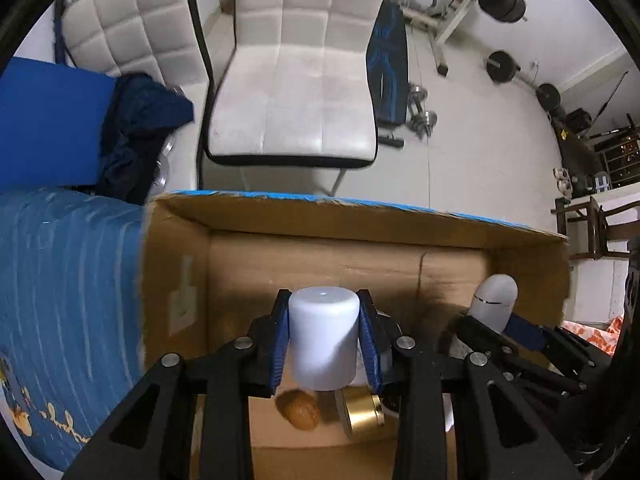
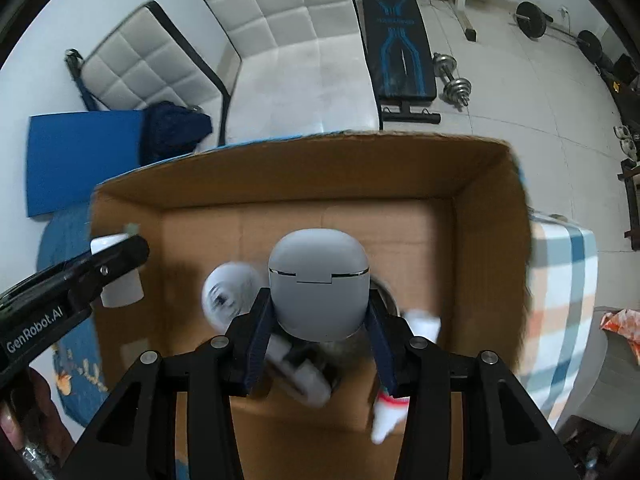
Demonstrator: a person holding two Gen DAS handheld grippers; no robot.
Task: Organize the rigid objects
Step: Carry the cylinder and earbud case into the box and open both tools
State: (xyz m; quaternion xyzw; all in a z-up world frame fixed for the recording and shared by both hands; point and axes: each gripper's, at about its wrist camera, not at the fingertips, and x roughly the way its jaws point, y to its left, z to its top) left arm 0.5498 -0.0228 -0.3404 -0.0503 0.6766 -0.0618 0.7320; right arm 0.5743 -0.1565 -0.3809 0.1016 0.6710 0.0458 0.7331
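Note:
My left gripper (image 1: 323,336) is shut on a white cylinder (image 1: 323,336) and holds it above the open cardboard box (image 1: 360,236). My right gripper (image 2: 318,312) is shut on a grey rounded case (image 2: 318,284) and holds it over the same box (image 2: 304,176). In the left wrist view the grey case (image 1: 494,300) and the right gripper show at the right. In the right wrist view the left gripper (image 2: 80,280) with the white cylinder (image 2: 120,284) shows at the left. On the box floor lie a brown walnut-like object (image 1: 299,409), a gold tin (image 1: 362,410) and blurred white items (image 2: 228,292).
The box stands on a blue cloth (image 1: 68,300). A plaid cloth (image 2: 564,304) lies to its right. Beyond the box stand white padded chairs (image 1: 296,80), a blue mat (image 1: 48,120), a workout bench (image 2: 400,40) and dumbbells (image 2: 454,80) on the tiled floor.

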